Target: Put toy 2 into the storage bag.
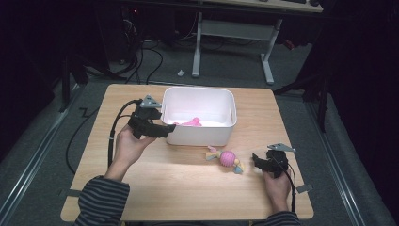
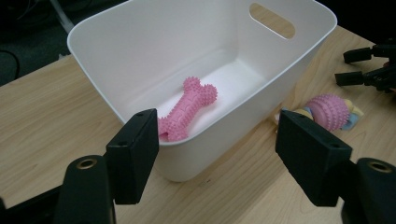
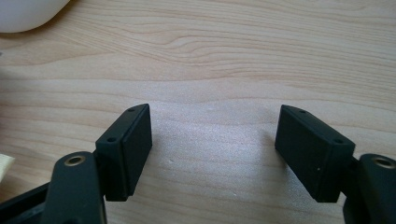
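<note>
Black jaws of the left gripper (image 2: 217, 154) are standing wide apart, holding nothing, because the pink bone (image 2: 187, 108) is already lying inside the white tub (image 2: 116, 51). Right gripper (image 1: 261, 162) is waiting open beside the pink ball toy (image 1: 227, 159).

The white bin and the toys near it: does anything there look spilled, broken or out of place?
Nothing stands out. The white bin stands upright and whole on the table; the pink spiked bone toy lies flat inside it. The pink ball rope toy lies on the table in front of the bin, apart from it.
</note>
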A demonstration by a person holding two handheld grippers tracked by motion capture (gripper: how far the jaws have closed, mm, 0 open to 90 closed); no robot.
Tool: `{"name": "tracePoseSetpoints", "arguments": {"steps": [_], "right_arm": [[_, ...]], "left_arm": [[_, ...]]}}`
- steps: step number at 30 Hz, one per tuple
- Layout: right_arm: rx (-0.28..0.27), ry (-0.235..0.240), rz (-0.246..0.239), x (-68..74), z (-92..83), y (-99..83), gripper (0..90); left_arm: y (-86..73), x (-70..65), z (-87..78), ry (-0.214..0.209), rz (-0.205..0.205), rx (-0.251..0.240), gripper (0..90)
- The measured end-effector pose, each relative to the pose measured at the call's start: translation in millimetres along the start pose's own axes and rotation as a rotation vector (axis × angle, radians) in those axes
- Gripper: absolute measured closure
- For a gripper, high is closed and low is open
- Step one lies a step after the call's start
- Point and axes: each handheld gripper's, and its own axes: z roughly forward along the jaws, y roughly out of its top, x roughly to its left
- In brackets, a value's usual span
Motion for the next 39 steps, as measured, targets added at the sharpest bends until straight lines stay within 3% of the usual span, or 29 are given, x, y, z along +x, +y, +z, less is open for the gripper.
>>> {"name": "tracePoseSetpoints", "arguments": {"steps": [8, 13, 21, 24, 31, 39], "right_arm": [[0.000, -0.001, 0.000, 0.1, 0.0, 0.1, 27.7], [0.000, -0.002, 0.004, 0.3, -0.1, 0.0, 27.8], [0.000, -0.002, 0.001, 0.2, 0.0, 0.1, 27.8], [0.001, -0.001, 0.004, 0.4, -0.2, 0.0, 27.8], [0.002, 0.001, -0.001, -0.2, 0.3, 0.5, 27.8], [0.002, 0.001, -0.001, -0.2, 0.3, 0.5, 27.8]], "left_arm": [[-21.3, 1.8, -6.6, 0.017, -0.036, -0.041, 30.7], [-37.0, 8.2, -8.9, 0.006, -0.081, -0.057, 30.7], [-54.9, 17.0, -25.7, -0.028, -0.151, -0.100, 30.7], [-62.6, 18.2, -23.2, -0.016, -0.156, -0.076, 30.7], [-81.3, 19.3, -22.8, -0.007, -0.160, -0.069, 30.1], [-112.8, 27.1, -15.2, -0.030, -0.222, -0.068, 28.6]]}}
